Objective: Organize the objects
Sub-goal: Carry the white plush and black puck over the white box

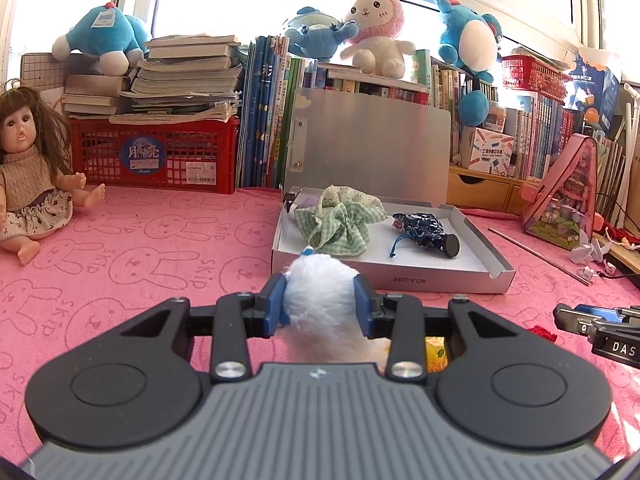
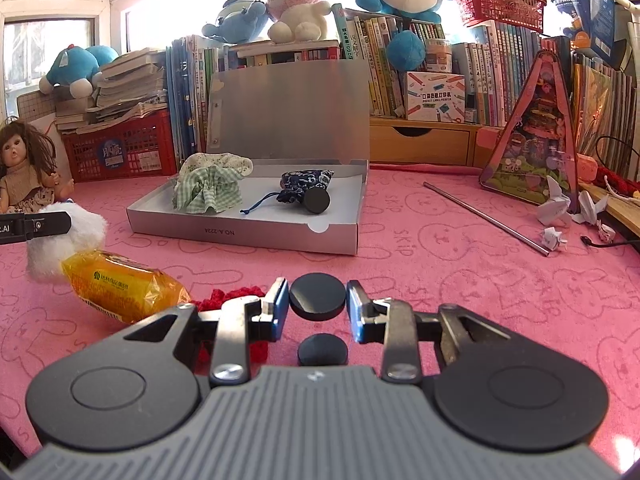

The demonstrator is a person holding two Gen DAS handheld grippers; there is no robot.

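Note:
My left gripper (image 1: pixel 320 300) is shut on a white fluffy toy (image 1: pixel 320 292) just in front of the open silver box (image 1: pixel 440 280). The box holds a green checked cloth (image 1: pixel 340 224), a dark blue patterned pouch (image 1: pixel 420 228) and a black disc (image 1: pixel 451 246). In the right wrist view the toy (image 2: pixel 68 236) rests on the pink cloth with the left gripper's finger (image 2: pixel 44 226) on it. My right gripper (image 2: pixel 318 306) has its jaws around a black disc (image 2: pixel 317 297) with small gaps at each side. A second black disc (image 2: pixel 322 350) lies below it.
An orange snack packet (image 2: pixel 120 284) and red crochet piece (image 2: pixel 228 296) lie left of my right gripper. A metal rod (image 2: pixel 488 220), paper cranes (image 2: pixel 556 204) and a pink triangular case (image 2: pixel 536 132) stand right. A doll (image 1: pixel 28 172), red crate (image 1: pixel 160 156), books and plush toys line the back.

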